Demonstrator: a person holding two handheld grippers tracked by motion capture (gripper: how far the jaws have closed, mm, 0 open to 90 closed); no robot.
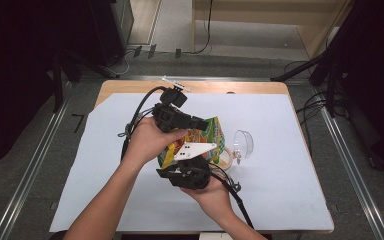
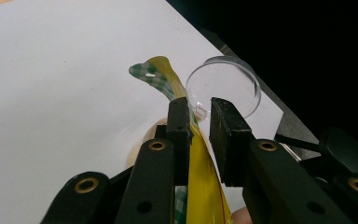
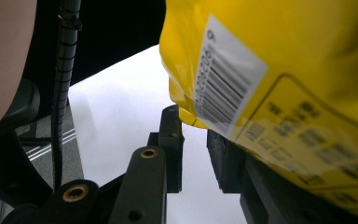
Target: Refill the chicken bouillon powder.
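Yellow bag's barcode faces right gripper.

The yellow snack bag bears a white barcode label, its digits and the printing beside it too blurred to read.

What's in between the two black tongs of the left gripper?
The yellow bag. In the left gripper view its edge runs up between the left gripper's tongs, with the clear lid behind.

Wooden table under white sheet, clear bowl on it
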